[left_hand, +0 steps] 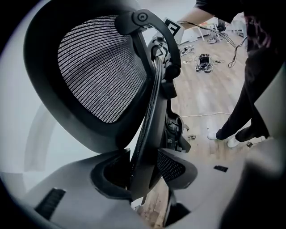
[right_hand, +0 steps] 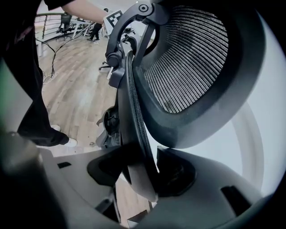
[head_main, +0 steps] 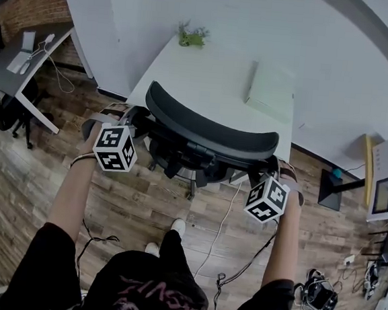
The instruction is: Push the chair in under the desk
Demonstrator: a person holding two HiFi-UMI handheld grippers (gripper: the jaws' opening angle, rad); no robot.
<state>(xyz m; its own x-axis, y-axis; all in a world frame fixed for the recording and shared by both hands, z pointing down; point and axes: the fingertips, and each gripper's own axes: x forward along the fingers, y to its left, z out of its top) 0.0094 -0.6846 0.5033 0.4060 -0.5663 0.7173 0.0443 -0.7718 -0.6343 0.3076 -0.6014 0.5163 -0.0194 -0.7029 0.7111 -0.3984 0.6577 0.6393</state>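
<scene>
A black mesh office chair [head_main: 209,135] stands with its backrest toward me, in front of a white desk [head_main: 207,78]. My left gripper [head_main: 133,120] is on the backrest's left edge and my right gripper [head_main: 263,169] on its right edge. In the left gripper view the backrest's rim [left_hand: 149,116] runs between the jaws of the left gripper [left_hand: 145,172], and both pads lie against it. The right gripper view has the rim [right_hand: 134,116] filling the gap of the right gripper [right_hand: 143,172] in the same way. The chair's seat and base are mostly hidden below the backrest.
On the desk are a small green plant [head_main: 192,36] and a flat white box [head_main: 272,92]. A white wall rises behind the desk. Cables [head_main: 225,221] trail over the wooden floor by my feet [head_main: 177,227]. Another desk [head_main: 20,61] is far left, a black stand [head_main: 333,187] at right.
</scene>
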